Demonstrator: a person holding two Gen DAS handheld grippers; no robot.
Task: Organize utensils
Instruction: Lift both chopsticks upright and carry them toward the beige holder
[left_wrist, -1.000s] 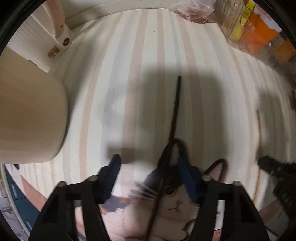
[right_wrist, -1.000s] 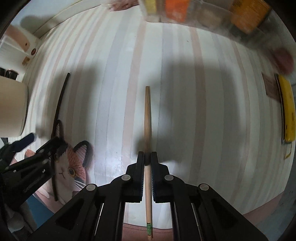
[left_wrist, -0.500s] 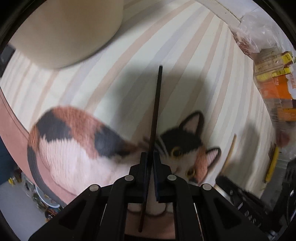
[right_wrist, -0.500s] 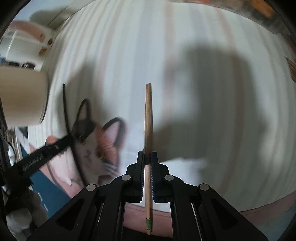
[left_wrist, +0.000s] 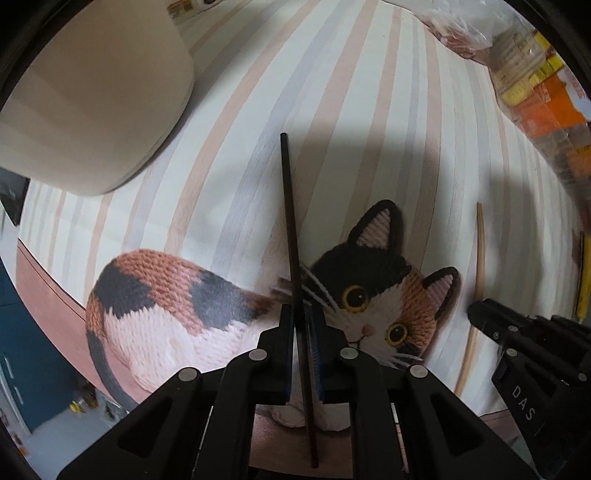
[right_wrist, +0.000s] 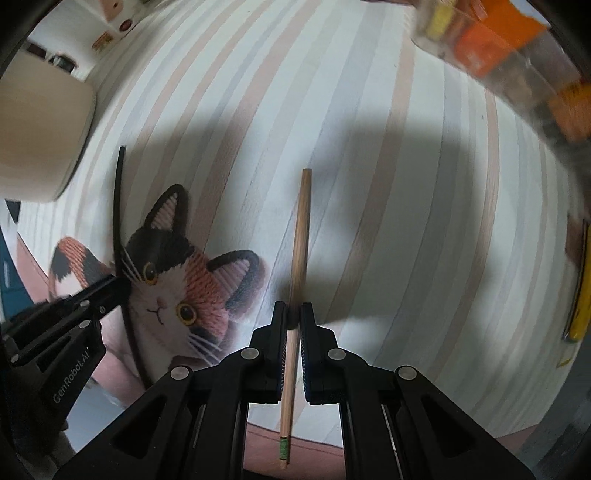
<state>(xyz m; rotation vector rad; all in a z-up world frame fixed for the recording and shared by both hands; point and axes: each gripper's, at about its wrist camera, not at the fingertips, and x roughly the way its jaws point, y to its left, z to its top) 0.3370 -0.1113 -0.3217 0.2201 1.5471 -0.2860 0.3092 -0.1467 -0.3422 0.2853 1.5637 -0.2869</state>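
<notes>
A black chopstick (left_wrist: 290, 221) runs between the fingers of my left gripper (left_wrist: 300, 314), held above the striped mat with its far tip pointing away. The jaws are opening slightly, with the stick still pinched between the pads. My right gripper (right_wrist: 293, 310) is shut on a wooden chopstick (right_wrist: 301, 229) with a green band at its near end. Each gripper shows in the other's view: the right gripper (left_wrist: 476, 314) with its wooden chopstick (left_wrist: 479, 251), the left gripper (right_wrist: 118, 284) with its black chopstick (right_wrist: 117, 192). The beige cup (left_wrist: 92, 92) stands at the upper left, the same beige cup (right_wrist: 40, 133) at the left edge.
The striped mat (right_wrist: 406, 184) bears a knitted calico cat picture (left_wrist: 369, 295) under both grippers. Orange and yellow packets (right_wrist: 498, 44) in clear wrapping line the far right. A yellow object (right_wrist: 581, 295) lies at the right edge. The mat's pink border (left_wrist: 48, 288) runs along the near side.
My left gripper shut on the black chopstick, lifted it and rolled. The right gripper carried the wooden chopstick leftward, closer to the cat picture and the left gripper.
</notes>
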